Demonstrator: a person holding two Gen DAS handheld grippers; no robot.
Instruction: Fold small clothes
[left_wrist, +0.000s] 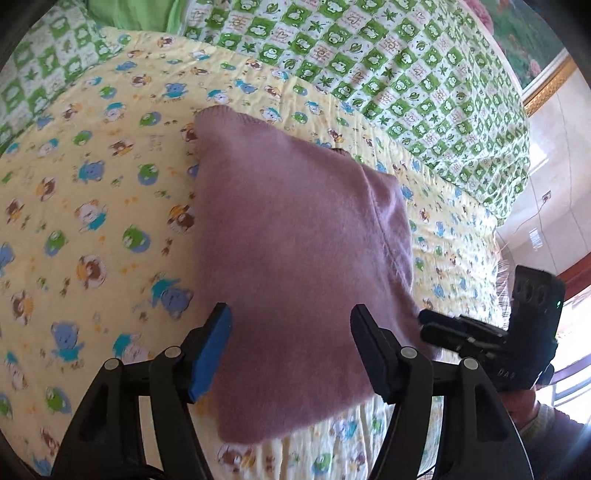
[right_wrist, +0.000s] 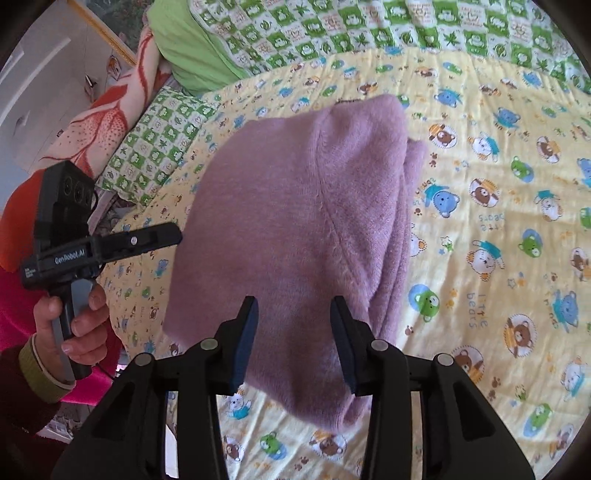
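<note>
A small mauve knitted garment (left_wrist: 295, 258) lies folded into a compact rectangle on the yellow cartoon-bear sheet (left_wrist: 92, 221). It also shows in the right wrist view (right_wrist: 295, 229), with stacked layers along its right edge. My left gripper (left_wrist: 291, 332) is open and empty, its jaws astride the garment's near part just above it. My right gripper (right_wrist: 293, 325) is open and empty, over the garment's near edge. The right gripper shows in the left wrist view (left_wrist: 424, 325) beside the garment's right edge. The left gripper shows in the right wrist view (right_wrist: 173, 232) at the garment's left edge.
A green-and-white checked quilt (left_wrist: 424, 81) lies bunched behind the sheet. A plain green cloth (right_wrist: 192, 55), a checked pillow (right_wrist: 159, 147) and an orange patterned blanket (right_wrist: 99, 125) lie at the bed's far left. A framed picture (left_wrist: 535, 44) hangs on the wall.
</note>
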